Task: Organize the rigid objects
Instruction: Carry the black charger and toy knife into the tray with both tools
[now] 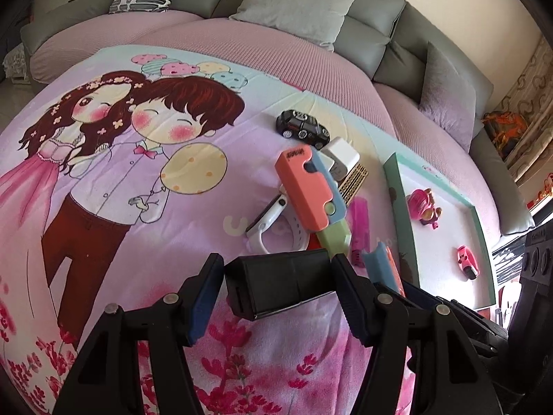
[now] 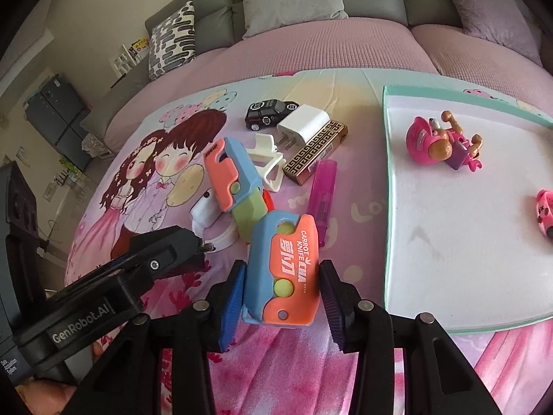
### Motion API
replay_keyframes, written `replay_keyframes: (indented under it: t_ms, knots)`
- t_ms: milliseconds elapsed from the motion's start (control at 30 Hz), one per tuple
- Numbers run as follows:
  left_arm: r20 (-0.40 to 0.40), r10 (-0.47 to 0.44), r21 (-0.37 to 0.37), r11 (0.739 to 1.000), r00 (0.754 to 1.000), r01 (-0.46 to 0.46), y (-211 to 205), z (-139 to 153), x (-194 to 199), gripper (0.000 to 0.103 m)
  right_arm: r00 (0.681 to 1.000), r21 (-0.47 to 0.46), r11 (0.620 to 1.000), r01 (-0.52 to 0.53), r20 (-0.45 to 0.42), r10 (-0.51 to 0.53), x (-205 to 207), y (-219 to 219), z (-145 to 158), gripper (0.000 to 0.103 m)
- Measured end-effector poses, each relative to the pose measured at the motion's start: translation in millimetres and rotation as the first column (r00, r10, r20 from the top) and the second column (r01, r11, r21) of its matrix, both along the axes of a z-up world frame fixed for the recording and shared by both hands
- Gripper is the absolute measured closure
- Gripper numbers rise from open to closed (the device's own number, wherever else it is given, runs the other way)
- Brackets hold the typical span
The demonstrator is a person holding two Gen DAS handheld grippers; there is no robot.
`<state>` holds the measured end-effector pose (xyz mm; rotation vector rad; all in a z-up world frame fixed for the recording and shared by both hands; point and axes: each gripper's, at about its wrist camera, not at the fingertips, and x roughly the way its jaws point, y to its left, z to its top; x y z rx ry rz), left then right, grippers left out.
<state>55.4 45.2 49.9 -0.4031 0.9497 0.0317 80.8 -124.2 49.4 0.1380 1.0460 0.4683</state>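
Note:
My left gripper (image 1: 276,294) is closed around a black rectangular box (image 1: 280,285) low over the cartoon blanket. My right gripper (image 2: 281,292) has its pads on both sides of an orange and blue carrot knife toy (image 2: 281,276). A second carrot knife (image 2: 235,183) lies in the pile behind it, also in the left wrist view (image 1: 307,186). The pile holds a black toy car (image 2: 271,112), a white charger (image 2: 302,124), a gold patterned box (image 2: 316,152), a pink lighter (image 2: 323,193) and a white clip (image 2: 266,162). A teal-rimmed white tray (image 2: 385,173) holds a pink snail toy (image 2: 439,141) and a small pink toy (image 2: 546,211).
The blanket covers a pink sofa seat with grey cushions (image 1: 297,3) and a patterned pillow (image 2: 172,38) behind. The tray lies to the right of the pile (image 1: 397,180). My left gripper's body shows at the lower left of the right wrist view (image 2: 103,294).

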Motion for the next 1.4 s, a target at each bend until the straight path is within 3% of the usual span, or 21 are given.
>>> replay_keyframes:
  t_ms: [333, 633, 1000, 1400]
  knots:
    - [0.033, -0.011, 0.026, 1.000, 0.999, 0.011, -6.6, 15.7, 1.2, 0.037, 0.999, 0.000, 0.999, 0.041, 0.028, -0.041, 2.3, -14.3, 9.4, 0.058]
    - [0.051, -0.109, 0.103, 0.989, 0.993, 0.103, -50.4, 36.3, 18.7, 0.037, 0.979, -0.009, 0.982, 0.189, 0.073, -0.188, 6.6, -65.8, 22.0, 0.058]
    - [0.061, -0.277, 0.165, 0.950, 0.959, 0.264, -133.3, 51.0, 53.1, 0.037, 0.906, -0.143, 0.895, 0.423, 0.094, -0.413, 16.7, -148.4, 15.9, 0.058]
    - [0.042, -0.396, 0.182, 0.906, 0.917, 0.382, -201.9, 41.6, 78.7, 0.037, 0.838, -0.136, 0.826, 0.546, 0.080, -0.541, 17.9, -199.6, 8.8, 0.058]
